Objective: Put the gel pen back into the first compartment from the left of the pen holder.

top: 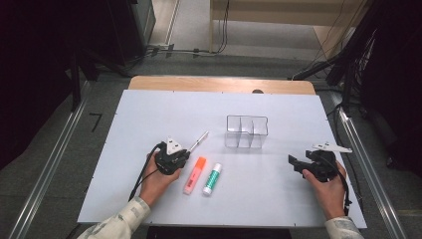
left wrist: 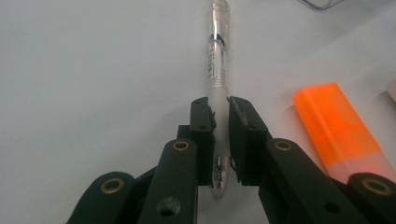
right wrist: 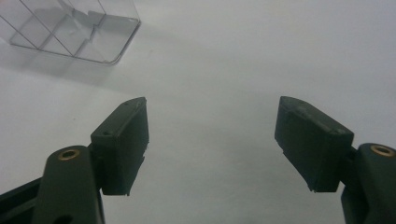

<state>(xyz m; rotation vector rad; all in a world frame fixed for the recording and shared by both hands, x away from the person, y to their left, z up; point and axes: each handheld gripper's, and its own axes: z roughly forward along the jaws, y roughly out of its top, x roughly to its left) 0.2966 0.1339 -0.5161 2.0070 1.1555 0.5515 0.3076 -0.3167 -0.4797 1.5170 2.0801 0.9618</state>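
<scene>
Clear plastic makes the pen (left wrist: 218, 79) hard to see against the white table (top: 149, 129), and this is one reason the grasp may fail. The left gripper (left wrist: 221, 140) has its two pads pressed on the pen near its tip end, so most of the barrel sticks out in front of the jaws, lying flat on the table. Because the hold is so close to one end, the long free part could swing down or turn between the pads when the pen is lifted, and the smooth round barrel could slide out. The orange highlighter (left wrist: 338, 128) lies just beside the jaws, and the glue stick (top: 212, 178) is next to it; a sideways move of the left gripper could push them. The clear organizer (top: 247, 132) stands further back on the table, apart from the pen, and its narrow compartments leave little room for error if the pen must go there tilted. The right gripper (right wrist: 212, 144) stays wide and holds nothing, over bare table near the organizer corner, so it gives no support if the pen slips.
</scene>
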